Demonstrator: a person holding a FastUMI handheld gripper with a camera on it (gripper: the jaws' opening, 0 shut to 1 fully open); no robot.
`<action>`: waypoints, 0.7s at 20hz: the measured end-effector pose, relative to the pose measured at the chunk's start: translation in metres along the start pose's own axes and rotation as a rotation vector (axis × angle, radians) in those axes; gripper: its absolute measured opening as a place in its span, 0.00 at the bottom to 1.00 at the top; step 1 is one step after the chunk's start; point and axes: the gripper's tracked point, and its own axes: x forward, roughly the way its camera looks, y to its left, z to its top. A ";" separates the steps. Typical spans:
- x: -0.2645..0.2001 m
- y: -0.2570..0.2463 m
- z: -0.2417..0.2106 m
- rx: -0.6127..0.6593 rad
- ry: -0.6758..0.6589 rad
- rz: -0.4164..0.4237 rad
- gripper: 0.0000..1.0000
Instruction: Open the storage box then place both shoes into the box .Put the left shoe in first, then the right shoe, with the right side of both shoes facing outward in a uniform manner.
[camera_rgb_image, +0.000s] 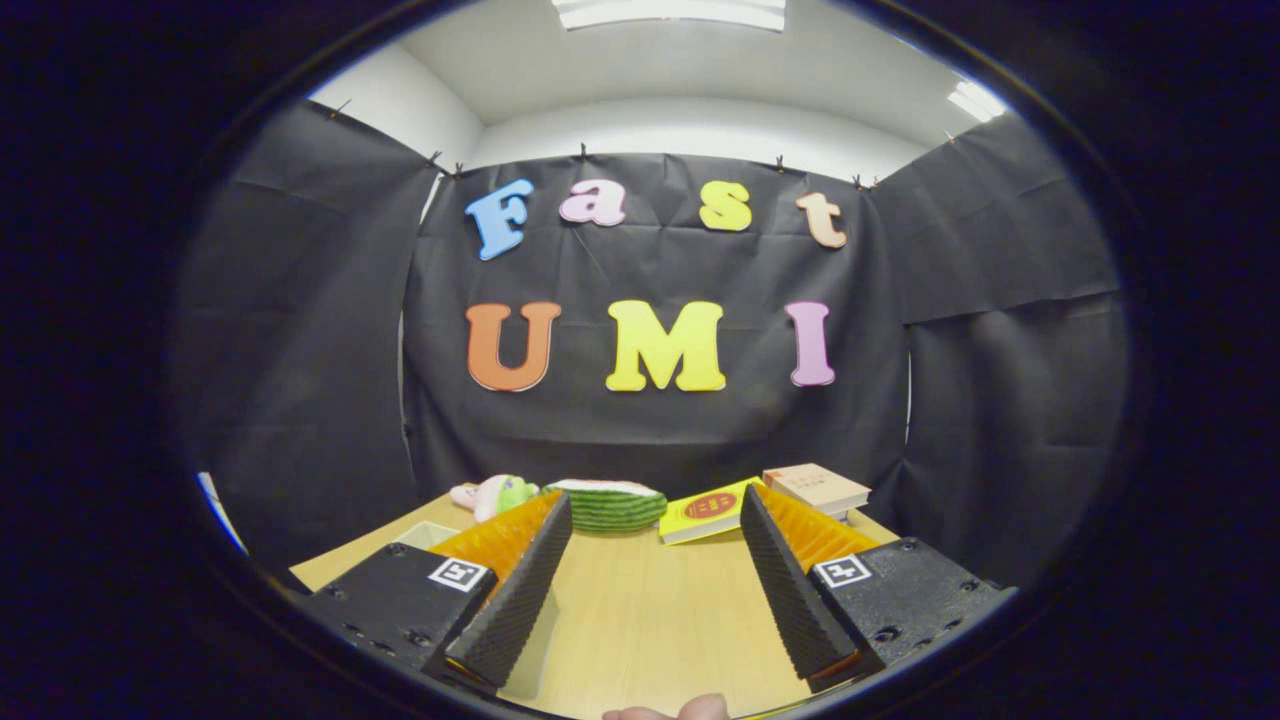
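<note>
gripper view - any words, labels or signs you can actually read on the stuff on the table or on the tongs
Yellow book: a round red emblem with print, too blurred to read.
Tan book: faint lines on the cover, too small to read.
Square black-and-white marker tags on each half of the tongs: patterns only, no words.
Watermelon-slice plush and green-and-pink plush toy: no text.
The tongs are open over the bare wooden table, holding nothing.

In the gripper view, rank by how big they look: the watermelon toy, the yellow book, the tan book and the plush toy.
1. Watermelon toy and yellow book: look alike, no ranking.
2. Tan book.
3. Plush toy, partly hidden by a finger.
All lie beyond the open claw, at similar distance.
</note>
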 end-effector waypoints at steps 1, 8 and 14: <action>-0.001 -0.001 0.001 0.007 -0.004 -0.001 1.00; 0.000 -0.007 -0.002 0.029 0.005 -0.012 1.00; -0.001 -0.001 -0.001 0.014 0.004 -0.012 1.00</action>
